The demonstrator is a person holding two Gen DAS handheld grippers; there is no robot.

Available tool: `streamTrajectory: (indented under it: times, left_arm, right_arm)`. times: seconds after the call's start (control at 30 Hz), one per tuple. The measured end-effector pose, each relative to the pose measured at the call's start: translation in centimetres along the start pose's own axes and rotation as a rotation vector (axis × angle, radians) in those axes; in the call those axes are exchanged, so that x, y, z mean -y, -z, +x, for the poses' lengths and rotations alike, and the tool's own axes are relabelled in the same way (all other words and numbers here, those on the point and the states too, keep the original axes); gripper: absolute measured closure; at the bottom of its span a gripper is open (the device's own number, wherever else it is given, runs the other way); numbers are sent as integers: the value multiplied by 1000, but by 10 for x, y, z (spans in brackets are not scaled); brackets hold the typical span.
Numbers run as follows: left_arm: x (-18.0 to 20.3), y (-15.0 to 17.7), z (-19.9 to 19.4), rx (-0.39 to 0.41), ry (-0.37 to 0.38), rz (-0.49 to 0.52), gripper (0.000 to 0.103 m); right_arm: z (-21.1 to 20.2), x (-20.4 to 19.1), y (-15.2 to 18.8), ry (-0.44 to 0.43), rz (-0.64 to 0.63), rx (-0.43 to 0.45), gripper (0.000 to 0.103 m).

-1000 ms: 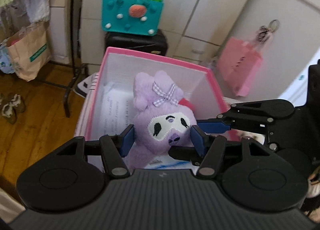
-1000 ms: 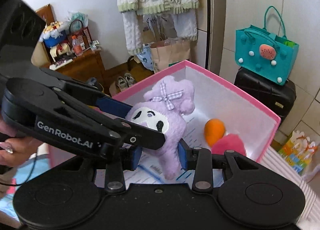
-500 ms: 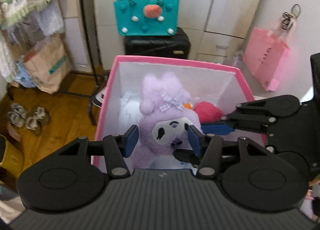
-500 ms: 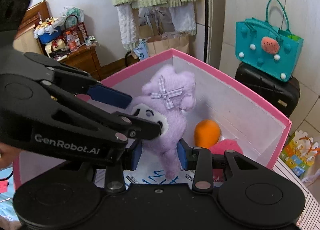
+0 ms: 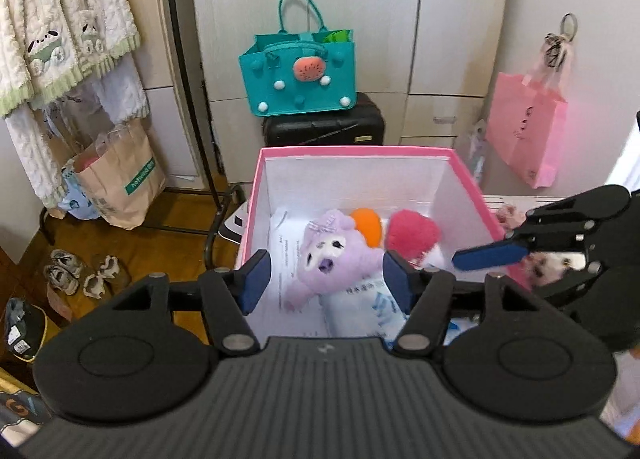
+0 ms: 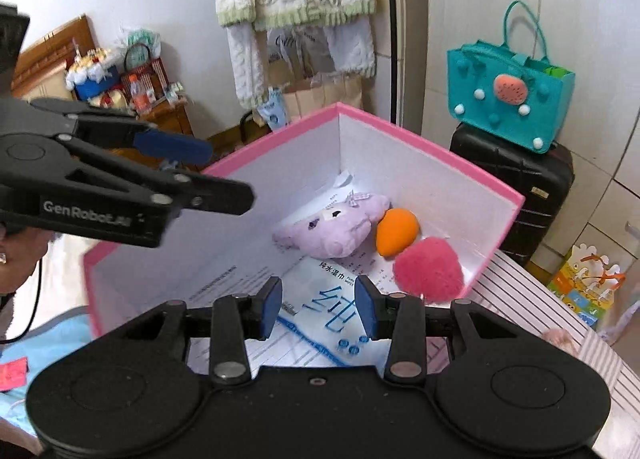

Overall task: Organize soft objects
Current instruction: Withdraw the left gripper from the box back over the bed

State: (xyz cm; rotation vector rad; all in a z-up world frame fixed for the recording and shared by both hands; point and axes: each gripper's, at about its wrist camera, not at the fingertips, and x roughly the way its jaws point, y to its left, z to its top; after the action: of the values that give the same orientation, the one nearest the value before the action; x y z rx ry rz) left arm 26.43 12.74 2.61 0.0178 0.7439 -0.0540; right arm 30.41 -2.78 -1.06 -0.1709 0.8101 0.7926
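A purple plush toy [image 5: 328, 255] lies on its back on the floor of a pink-rimmed white box [image 5: 356, 151]; it also shows in the right wrist view [image 6: 332, 225]. Beside it lie an orange soft toy [image 6: 396, 231] and a pink fluffy ball [image 6: 428, 267]. A wet-wipes pack [image 6: 324, 311] lies at the box's near side. My left gripper [image 5: 324, 283] is open and empty above the box. My right gripper [image 6: 318, 307] is open and empty above the box, to the right of the left one.
A teal felt bag [image 5: 298, 77] sits on a black suitcase [image 5: 324, 127] behind the box. A pink bag [image 5: 528, 131] hangs at right. A paper bag [image 5: 120, 175] and shoes [image 5: 80, 271] are on the wooden floor at left. A striped surface [image 6: 560, 323] lies right of the box.
Both grippers let go of the purple plush, which dropped to the box floor. Both grippers opened and drew back and up from the box.
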Motion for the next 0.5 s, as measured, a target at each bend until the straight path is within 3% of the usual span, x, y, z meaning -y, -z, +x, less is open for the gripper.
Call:
streamTrajectory:
  times: [0.3,0.5]
  left_arm:
    - [6,16,-54,-1,103,21,36]
    - [22,23,-86,-22,185,55,32]
  right_arm:
    - [-70,-10,20,8,38,89,47]
    - [-110,-23,36,-14,43,125,46]
